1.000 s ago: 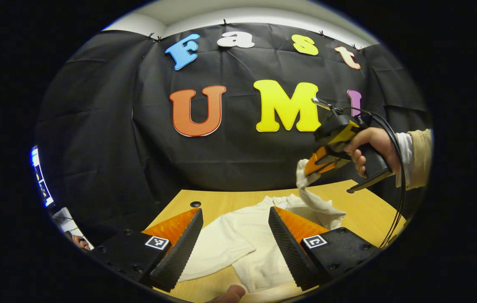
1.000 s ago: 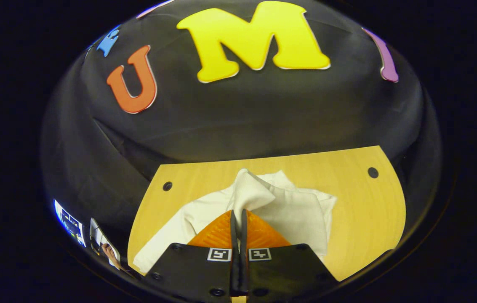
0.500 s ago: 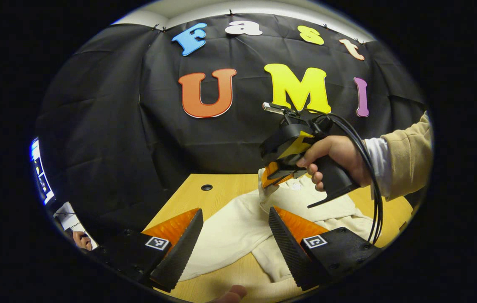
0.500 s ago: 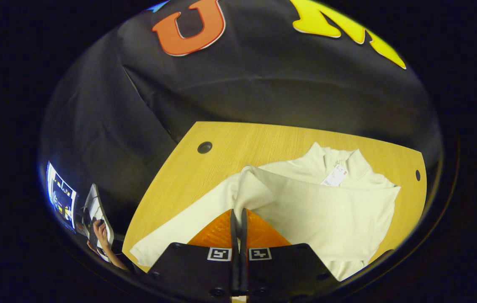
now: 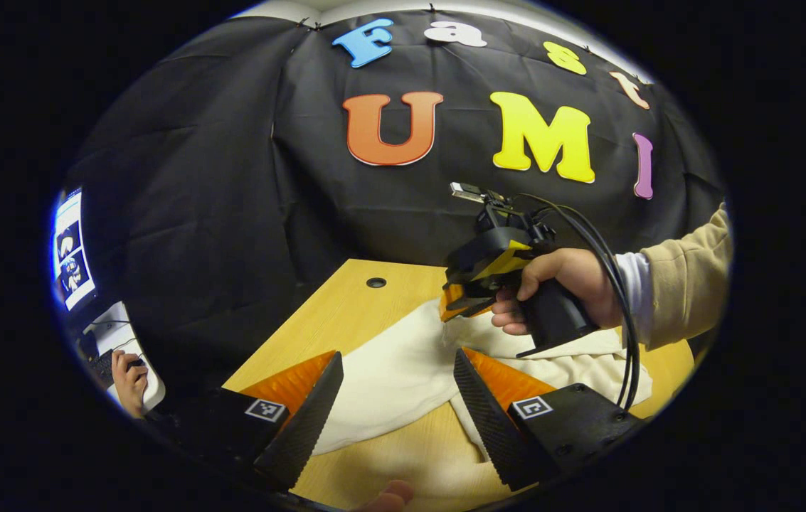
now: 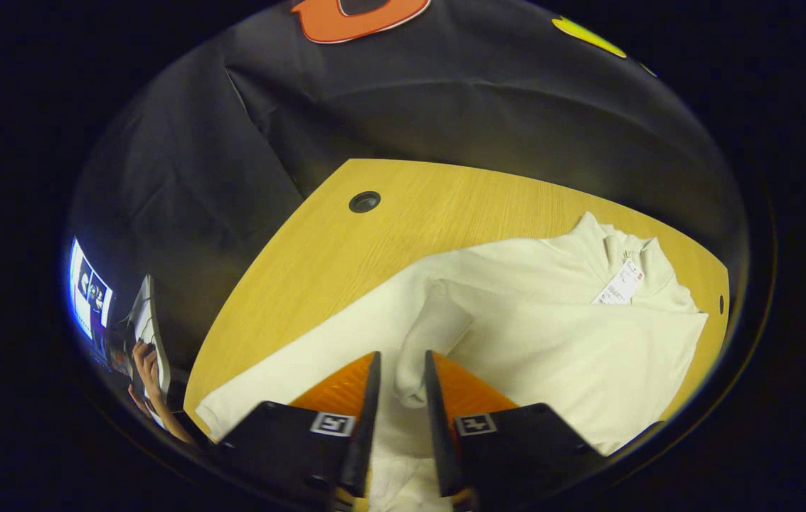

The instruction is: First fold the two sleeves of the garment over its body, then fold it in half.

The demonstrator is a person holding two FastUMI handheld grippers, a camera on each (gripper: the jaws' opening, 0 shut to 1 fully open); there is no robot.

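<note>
Right gripper (image 6: 398,373): fingers parted by a narrow gap, the cuff end of the folded sleeve (image 6: 431,334) lying loose between them, not pinched. In the left gripper view the same tool (image 5: 454,307) sits low over the cloth, held by a hand (image 5: 565,284) in a tan sleeve over a white cuff (image 5: 680,284); black cables (image 5: 616,299) loop from it across the garment's right side.

Left gripper (image 5: 397,377): fingers spread wide, hovering above the near edge of the garment, gripping nothing.

Cream-white long-sleeved knit garment (image 6: 559,341) lies flat on the light wooden table (image 6: 346,256), collar toward the far right corner, a white paper tag (image 6: 619,282) at the neck. One sleeve is folded across the body; the other sleeve (image 6: 303,363) runs out straight toward the table's near left edge.

Surroundings: a round black cable hole (image 6: 364,201) in the tabletop, well apart from the cloth. Off the table to the left, a lit monitor (image 5: 70,245) and another person's hand on a mouse (image 5: 129,370). A fingertip (image 5: 392,492) shows at the bottom edge of the left gripper view.
</note>
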